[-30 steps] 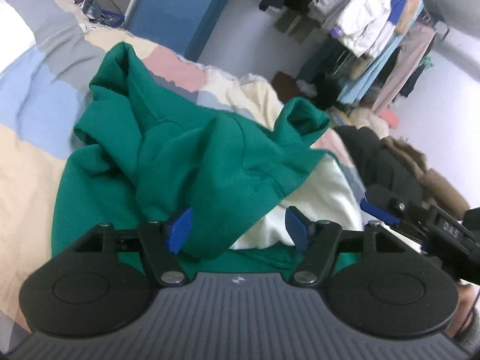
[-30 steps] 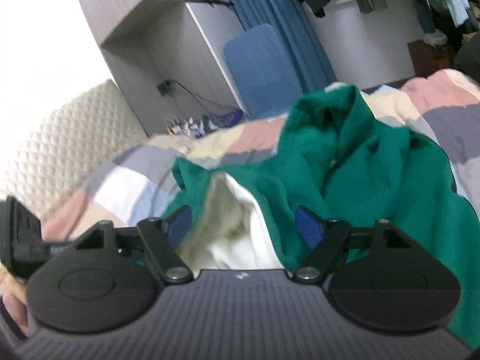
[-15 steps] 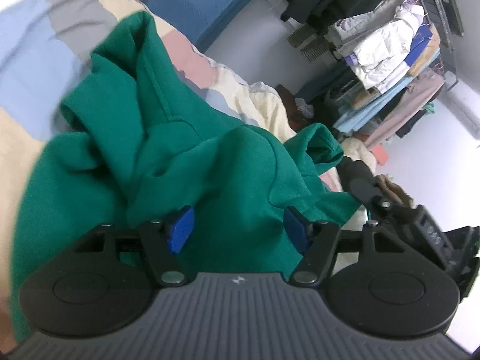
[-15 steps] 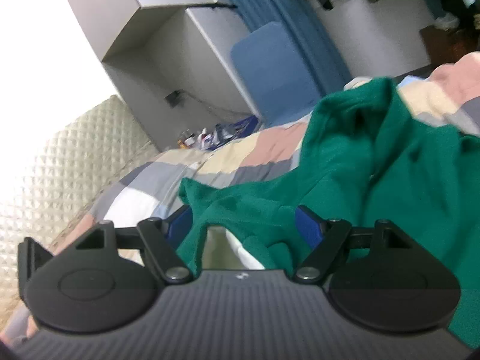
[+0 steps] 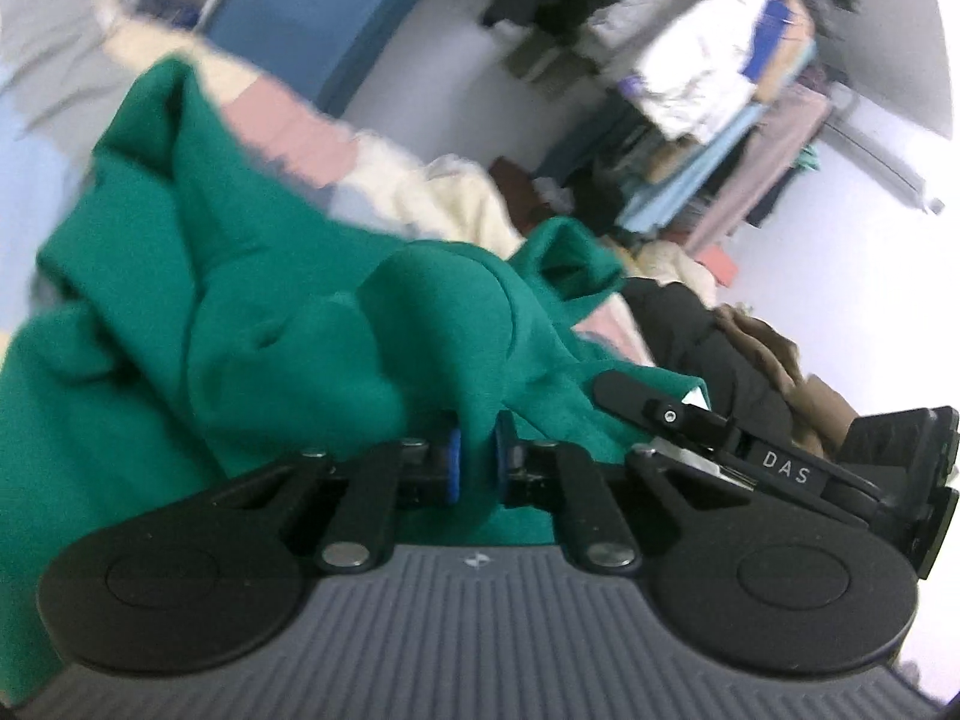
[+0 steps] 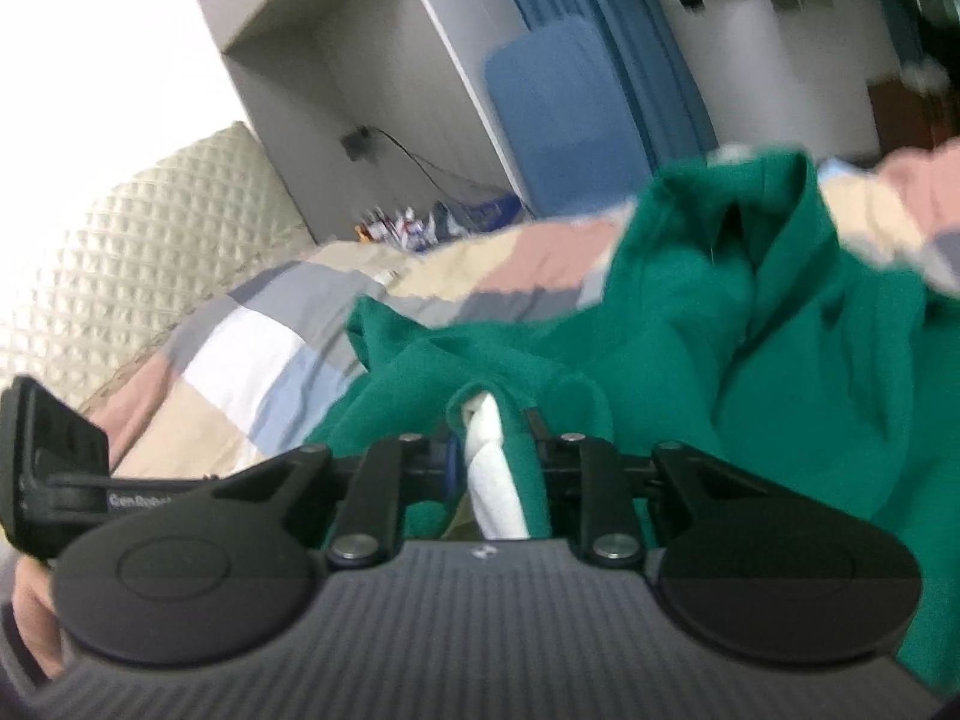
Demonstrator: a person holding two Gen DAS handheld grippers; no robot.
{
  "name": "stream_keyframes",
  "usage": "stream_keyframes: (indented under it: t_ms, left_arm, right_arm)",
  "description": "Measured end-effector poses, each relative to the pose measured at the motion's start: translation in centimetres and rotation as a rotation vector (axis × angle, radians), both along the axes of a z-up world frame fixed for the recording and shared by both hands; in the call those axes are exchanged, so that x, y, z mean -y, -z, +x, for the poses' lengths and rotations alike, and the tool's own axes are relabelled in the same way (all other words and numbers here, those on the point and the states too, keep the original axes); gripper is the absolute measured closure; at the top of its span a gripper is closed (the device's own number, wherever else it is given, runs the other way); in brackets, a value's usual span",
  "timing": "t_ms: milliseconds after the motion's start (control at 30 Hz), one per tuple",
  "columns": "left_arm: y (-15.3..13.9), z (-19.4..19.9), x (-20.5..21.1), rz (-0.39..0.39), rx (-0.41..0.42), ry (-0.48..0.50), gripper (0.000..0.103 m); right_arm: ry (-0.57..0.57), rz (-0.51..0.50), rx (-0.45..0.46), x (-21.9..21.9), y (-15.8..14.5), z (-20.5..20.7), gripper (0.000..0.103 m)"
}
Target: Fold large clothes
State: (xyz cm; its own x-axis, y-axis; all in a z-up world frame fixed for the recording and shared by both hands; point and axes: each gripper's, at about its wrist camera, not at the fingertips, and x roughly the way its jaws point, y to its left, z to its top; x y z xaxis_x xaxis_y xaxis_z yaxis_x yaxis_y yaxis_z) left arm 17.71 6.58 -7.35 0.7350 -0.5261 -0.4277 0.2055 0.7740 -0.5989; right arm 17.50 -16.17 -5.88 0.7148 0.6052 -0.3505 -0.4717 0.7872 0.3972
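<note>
A: Sweatshirt location first. Where did the green sweatshirt (image 5: 252, 312) lie?

B: It lay crumpled on the bed, on top of a patchwork quilt (image 6: 252, 348) of pink, cream, grey, blue and white squares. Its folds rose in ridges, and some white inner lining (image 6: 492, 480) showed at one edge.

A: And the left hand-held gripper (image 5: 474, 465)?

B: Its jaws were closing, with a fold of the green fabric pinched between the blue pads (image 5: 454, 468). The cloth bunched up just beyond them.

A: What about the right hand-held gripper (image 6: 489, 456)?

B: Its jaws were closing too, clenched on a thicker bunch: green cloth wrapped round the white lining, squeezed between the fingers. In the left wrist view, the right tool came in from the right edge, its tip resting on the sweatshirt's hem close to the left one.

A: Anything of the person?

B: A bit of a hand (image 6: 33, 618) showed at the lower left of the right wrist view, behind the other tool's body.

A: And the room?

B: Both views were blurred. A quilted cream headboard (image 6: 138, 252) stood at the bed's head, a blue curtain (image 6: 624, 60) hung beyond, and a rack of hanging clothes (image 5: 708, 78) stood against the far wall, with dark and brown garments (image 5: 732, 354) heaped beside the bed.
</note>
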Motion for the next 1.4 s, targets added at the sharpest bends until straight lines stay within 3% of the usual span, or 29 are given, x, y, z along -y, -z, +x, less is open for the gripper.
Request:
stream_keyframes:
  t_ms: [133,267,567,667,733,800,867,933,1167,1267,1400]
  left_arm:
    - [-1.4,-2.3,0.3,0.012,0.019,0.044,0.091]
    - [-2.1,-4.6,1.7,0.115,0.000,0.081,0.091]
    - [1.2,-5.7,4.2,0.270,-0.196,0.111,0.091]
    - [2.0,-5.8,4.8,0.297,-0.216,0.119,0.090]
    - [1.6,-6.2,4.6,0.292,-0.192,0.114,0.089]
    - [0.9,-6.5,3.9,0.271,-0.179,0.100,0.082]
    - [0.4,-6.9,2.7,0.222,-0.170,0.076,0.066]
    - [-0.5,-7.6,1.9,0.172,-0.133,0.055,0.059]
    - [-3.1,-7.9,-0.1,0.041,0.024,-0.002,0.054]
    - [-2.5,-6.5,0.5,0.023,0.014,0.010,0.054]
    - [-0.9,-4.7,1.1,0.034,-0.026,0.043,0.055]
  right_arm:
    - [-0.017,-0.011,0.054,0.9,-1.5,-2.8,0.080]
    - [-0.032,-0.095,0.082,0.8,-2.0,-5.6,0.080]
    - [-0.058,-0.291,-0.148,-0.7,1.7,-9.3,0.080]
    - [-0.071,-0.344,-0.207,-1.3,2.9,-9.5,0.078]
    - [-0.061,-0.316,-0.219,-0.9,2.7,-9.5,0.076]
    - [-0.060,-0.263,-0.211,-0.4,2.0,-9.7,0.064]
    - [-0.056,-0.216,-0.207,0.3,1.2,-9.8,0.052]
    - [-0.051,-0.168,-0.183,0.9,0.5,-10.0,0.047]
    - [-0.040,-0.044,-0.052,1.3,-1.4,-9.6,0.046]
    - [-0.048,-0.038,-0.061,0.2,-0.9,-8.0,0.046]
    - [-0.048,-0.123,-0.098,-1.7,0.7,-6.0,0.061]
